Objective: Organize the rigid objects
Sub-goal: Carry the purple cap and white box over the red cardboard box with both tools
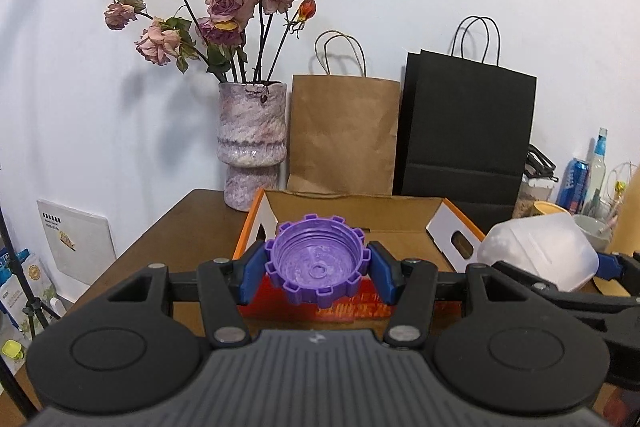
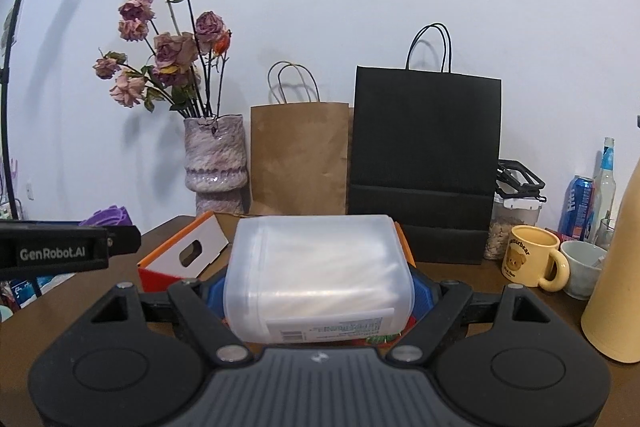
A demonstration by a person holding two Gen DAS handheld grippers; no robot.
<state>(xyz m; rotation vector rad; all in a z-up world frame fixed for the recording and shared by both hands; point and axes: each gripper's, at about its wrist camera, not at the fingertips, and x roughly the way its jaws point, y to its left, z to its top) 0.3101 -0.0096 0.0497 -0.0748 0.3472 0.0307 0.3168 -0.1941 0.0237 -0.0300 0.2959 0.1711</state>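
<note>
While both claws grip, a box [image 1: 360, 223] waits on the table [image 1: 188, 227].
Left claw [image 1: 318, 273] pinches a purple cap [image 1: 318, 259] above the box; right claw [image 2: 316, 291], wider, clamps a clear tub [image 2: 316, 275].

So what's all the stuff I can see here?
purple notched plastic lid: one, held in the left claw
cloudy plastic tub: one, held in the right claw
orange cardboard box: one, open, on the table
brown wooden table: one
marbled pink vase of dried roses: one, back left
brown paper bag: one, by the wall
black paper bag: one, right of the brown one
yellow mug: one, right side
left claw: shut on the lid
right claw: shut on the tub
</note>
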